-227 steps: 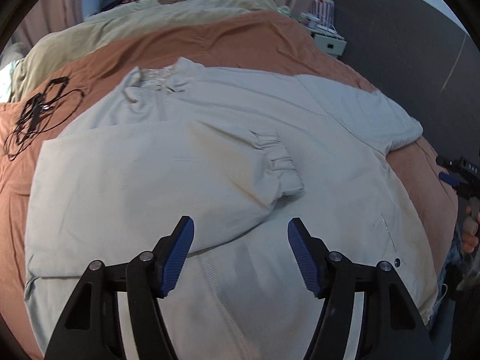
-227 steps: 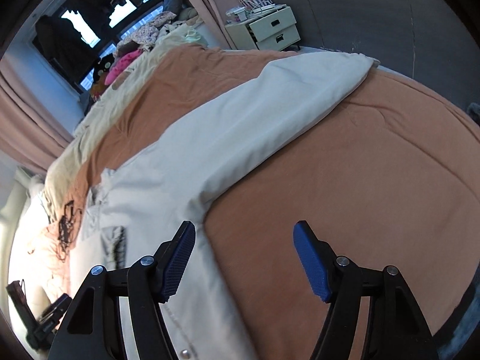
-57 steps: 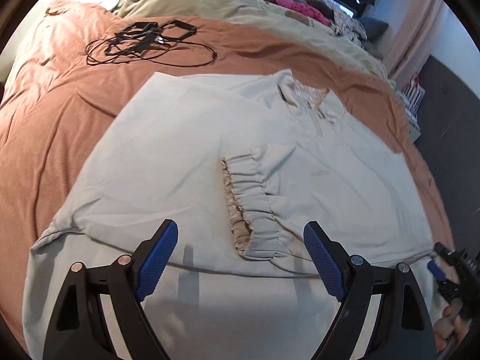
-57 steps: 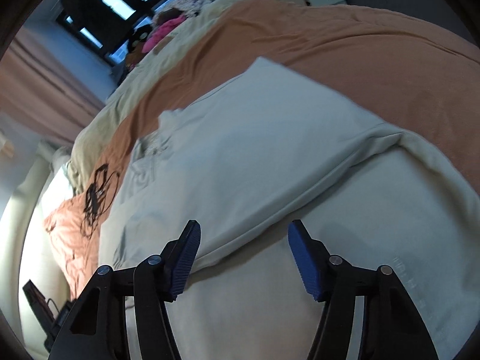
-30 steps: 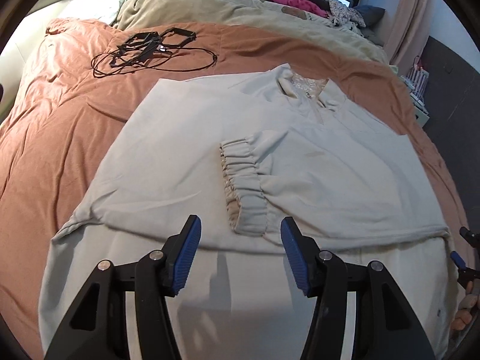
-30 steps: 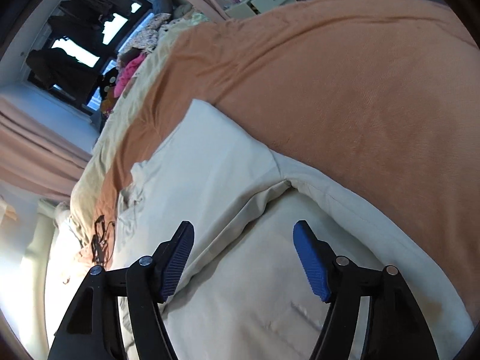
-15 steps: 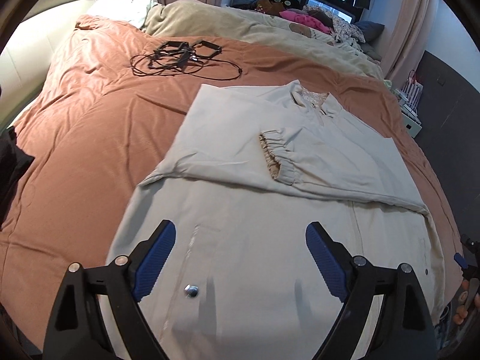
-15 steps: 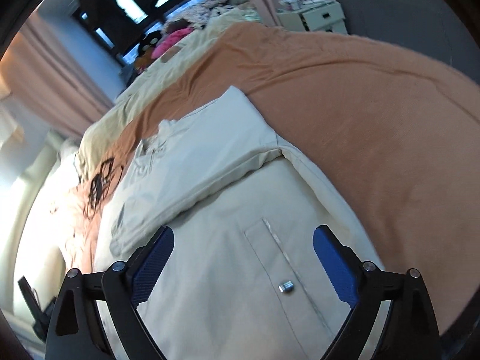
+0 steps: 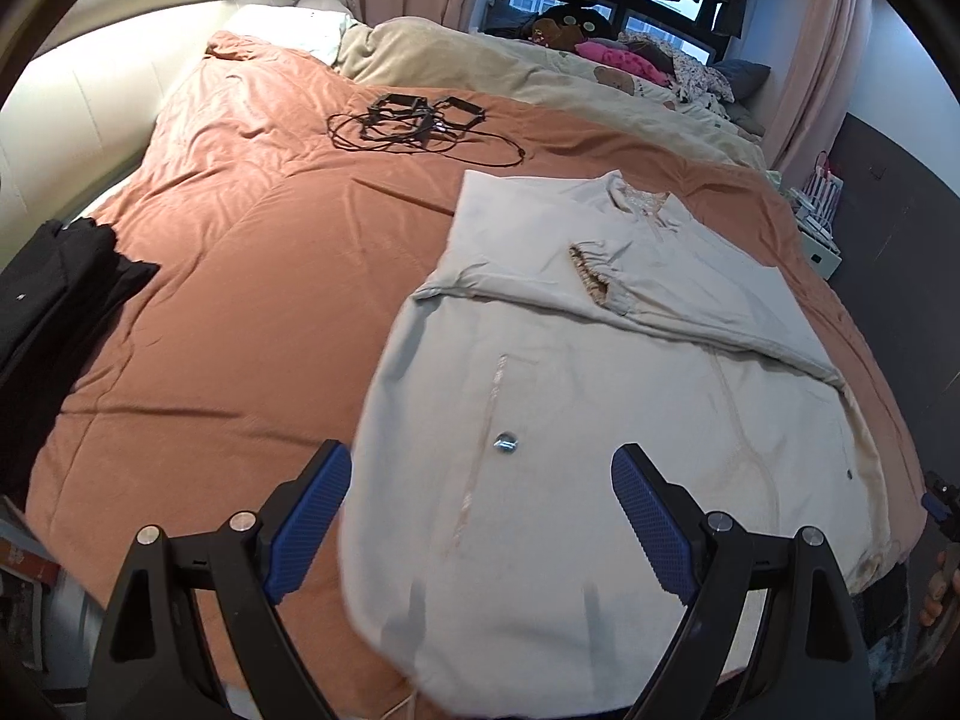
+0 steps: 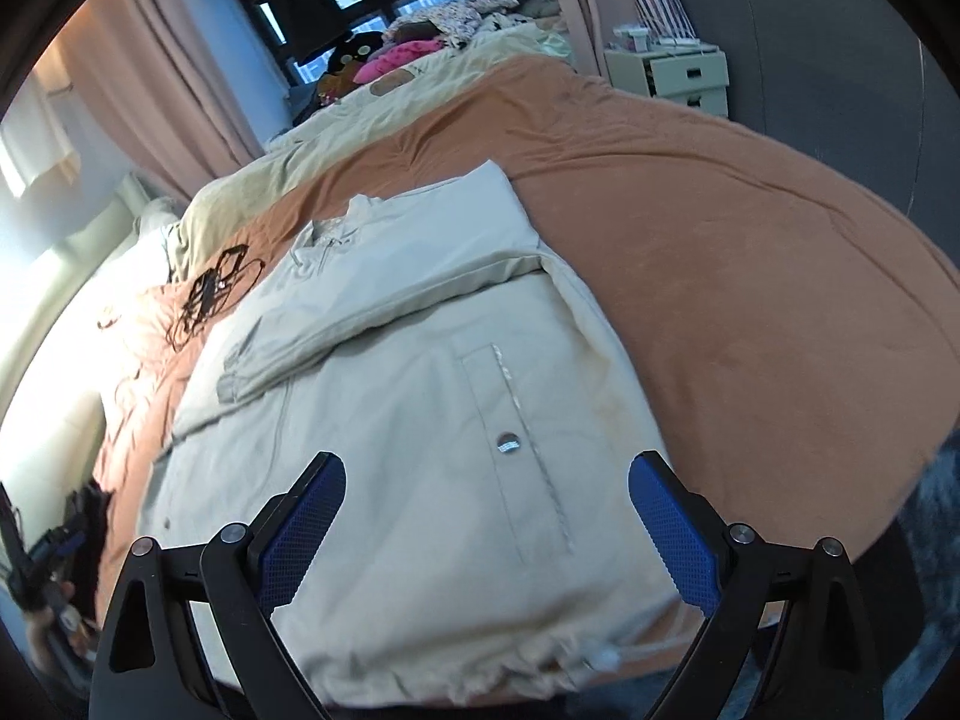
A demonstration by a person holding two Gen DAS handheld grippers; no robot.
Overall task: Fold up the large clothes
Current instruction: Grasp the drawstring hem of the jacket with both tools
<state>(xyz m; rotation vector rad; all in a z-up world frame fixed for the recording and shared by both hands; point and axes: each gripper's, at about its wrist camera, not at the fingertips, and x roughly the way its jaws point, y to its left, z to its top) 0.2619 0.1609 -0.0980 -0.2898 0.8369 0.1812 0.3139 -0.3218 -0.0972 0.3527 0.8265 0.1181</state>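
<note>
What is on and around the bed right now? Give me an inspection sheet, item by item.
Surface: bed with an orange cover, a beige duvet at its far side.
Job's things: pale jacket lying flat, both sleeves folded across the chest, cuff on top.
Clutter: dark clothes at the bed's edge; pink and patterned laundry by the window.
Grippers: left gripper and right gripper open, holding nothing, above the jacket's hem.
Cables: black tangle on the cover.
Surroundings: curtains, white drawers.

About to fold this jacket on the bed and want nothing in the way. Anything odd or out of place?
A tangle of black cables lies loose on the orange bedspread, just beyond the beige jacket. A dark garment hangs off the bed's edge. Neither touches the jacket.
</note>
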